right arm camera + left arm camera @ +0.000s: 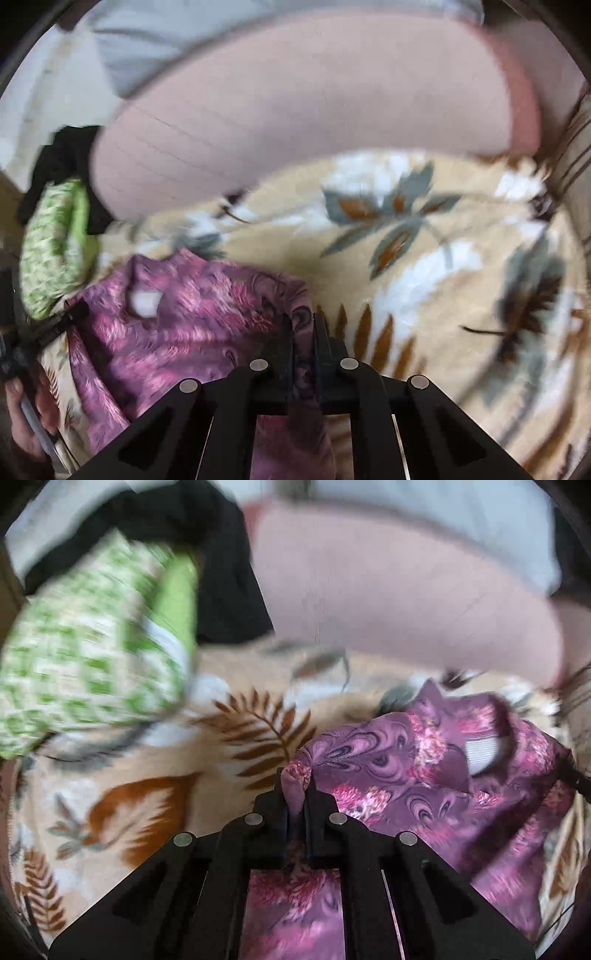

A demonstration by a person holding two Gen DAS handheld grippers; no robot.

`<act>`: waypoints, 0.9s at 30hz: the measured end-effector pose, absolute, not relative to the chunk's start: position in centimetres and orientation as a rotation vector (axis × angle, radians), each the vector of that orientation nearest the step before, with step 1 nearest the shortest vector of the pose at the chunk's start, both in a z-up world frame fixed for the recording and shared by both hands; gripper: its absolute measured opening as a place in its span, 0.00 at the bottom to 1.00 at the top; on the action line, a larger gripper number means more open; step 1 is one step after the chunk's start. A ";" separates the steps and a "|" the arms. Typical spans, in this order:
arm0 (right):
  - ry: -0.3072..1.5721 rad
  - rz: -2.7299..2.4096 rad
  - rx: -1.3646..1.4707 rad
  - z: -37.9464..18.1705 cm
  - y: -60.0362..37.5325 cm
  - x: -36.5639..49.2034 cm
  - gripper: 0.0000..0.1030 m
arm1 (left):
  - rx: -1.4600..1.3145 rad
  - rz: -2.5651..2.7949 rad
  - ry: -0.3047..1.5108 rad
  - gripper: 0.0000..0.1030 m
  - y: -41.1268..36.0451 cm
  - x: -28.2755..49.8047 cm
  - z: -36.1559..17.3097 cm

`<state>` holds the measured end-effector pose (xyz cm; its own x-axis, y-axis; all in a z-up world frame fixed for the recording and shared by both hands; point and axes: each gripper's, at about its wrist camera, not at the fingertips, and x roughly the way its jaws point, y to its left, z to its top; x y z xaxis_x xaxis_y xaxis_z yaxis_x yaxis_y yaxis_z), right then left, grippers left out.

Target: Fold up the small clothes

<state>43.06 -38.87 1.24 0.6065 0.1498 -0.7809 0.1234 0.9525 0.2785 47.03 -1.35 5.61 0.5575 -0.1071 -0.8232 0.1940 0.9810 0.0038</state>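
Fabric fills the nearest part of both views: the left gripper [295, 794] has its jaws pinched tight on a bunched corner of a purple patterned garment [424, 768], and the right gripper [303, 328] has its jaws closed narrowly on another edge of the same garment [192, 314], cloth showing in the gap between them. The garment hangs slack between the two, its white neck label [482, 755] facing up, and drapes down onto a cream blanket [155, 775] printed with brown fern leaves and grey-blue flowers. At the left edge of the right wrist view a hand [26, 417] grips the handle of the other tool. Beyond the purple garment, a green and white patterned piece of clothing [85, 650] lies folded on the blanket, with something black [229, 590] just behind it. Farthest off, a pale pink pillow [295, 110] stretches across the back, motion-blurred.
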 end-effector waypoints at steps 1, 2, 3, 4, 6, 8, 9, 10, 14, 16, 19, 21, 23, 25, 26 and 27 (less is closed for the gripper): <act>0.895 0.029 0.326 2.4 -38.6 41.0 0.07 | 0.078 -0.204 0.931 0.05 -0.6 44.7 7.3; 0.861 0.045 0.327 3.7 -38.2 38.2 0.07 | 0.050 -0.242 0.883 0.05 0.9 41.0 9.4; 0.812 0.063 0.329 5.1 -37.7 34.3 0.07 | 0.030 -0.261 0.846 0.05 1.9 38.2 10.6; 0.776 0.080 0.335 5.9 -37.4 31.3 0.07 | 0.000 -0.277 0.818 0.05 2.8 35.0 11.3; 0.717 0.105 0.376 6.1 -36.4 23.5 0.07 | -0.061 -0.304 0.820 0.05 4.8 28.0 11.0; 0.714 0.077 0.418 4.1 -35.7 18.3 0.07 | -0.066 -0.287 0.851 0.05 5.8 22.2 8.5; 0.738 0.044 0.470 1.9 -35.5 15.3 0.07 | -0.065 -0.277 0.885 0.05 5.5 20.0 6.4; 0.762 0.025 0.519 0.1 -35.3 13.9 0.07 | -0.071 -0.276 0.947 0.05 5.4 18.4 3.8; 0.952 -0.101 0.699 -9.0 -35.6 11.4 0.08 | -0.038 -0.308 1.116 0.08 4.1 13.0 -4.5; 0.949 -0.085 0.750 -9.2 -36.2 11.2 0.08 | 0.016 -0.264 1.153 0.08 3.4 11.7 -4.9; 0.787 -0.106 0.723 -6.4 -36.2 8.7 0.19 | 0.028 -0.323 1.005 0.19 3.3 9.2 -0.9; 0.734 -0.143 0.703 -5.4 -35.6 6.5 0.56 | -0.028 -0.342 0.954 0.45 4.6 7.2 0.1; 0.693 -0.131 0.711 -5.1 -35.0 4.5 0.78 | -0.081 -0.333 0.935 0.64 5.7 5.7 -0.4; 0.699 -0.062 0.746 -5.3 -34.7 3.7 0.78 | -0.086 -0.344 0.974 0.64 5.7 5.9 -0.5; 0.705 -0.045 0.763 -5.5 -34.6 3.7 0.78 | -0.102 -0.353 0.979 0.64 5.5 6.1 -0.3; 0.718 -0.026 0.785 -5.9 -34.5 3.8 0.78 | -0.134 -0.364 0.965 0.64 5.4 6.0 0.2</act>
<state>3.81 -34.53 -5.87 0.7652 0.2353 -0.5993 0.2775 0.7194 0.6367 6.04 5.41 0.25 0.5143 -0.3610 -0.7779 0.2427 0.9313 -0.2717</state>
